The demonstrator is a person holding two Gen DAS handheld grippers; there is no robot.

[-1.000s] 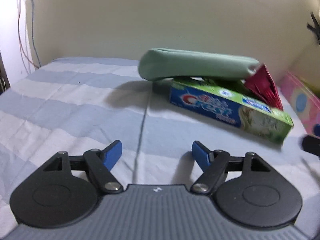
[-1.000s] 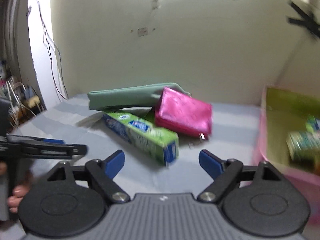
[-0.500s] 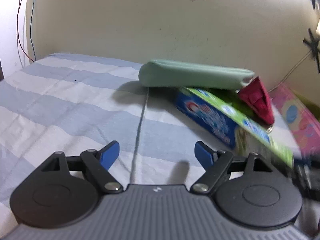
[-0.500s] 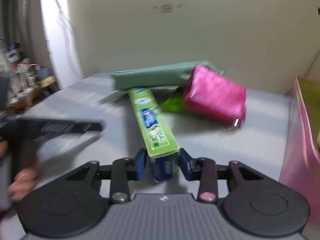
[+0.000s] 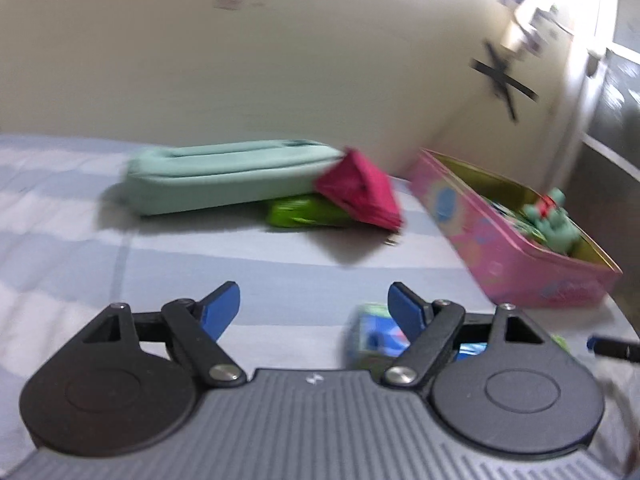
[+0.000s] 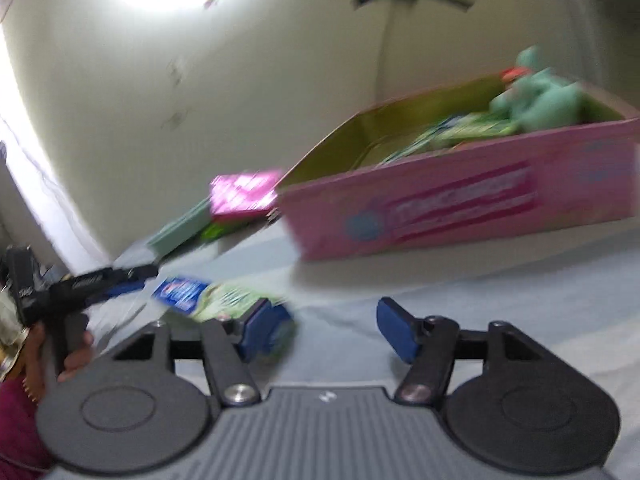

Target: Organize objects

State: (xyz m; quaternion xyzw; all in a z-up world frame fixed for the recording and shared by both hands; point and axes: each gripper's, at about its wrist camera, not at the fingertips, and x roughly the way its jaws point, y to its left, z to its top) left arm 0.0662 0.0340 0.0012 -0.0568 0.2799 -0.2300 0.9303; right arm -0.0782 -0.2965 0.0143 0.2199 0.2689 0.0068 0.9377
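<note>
Right now the toothpaste box [image 6: 224, 300] lies flat on the striped bedsheet [image 6: 500, 292], just off the left finger of the right gripper [image 6: 326, 328] and not between its pads. That gripper's jaws are opening, with nothing in the gap. The box's long axis runs from that finger away to the left, its far end toward the left gripper [image 5: 314, 306], which stands wide and empty. The pink box [image 6: 460, 204] sits ahead and to the right (already holding a green toy), so I'd judge the right hand the nearer one.
</note>
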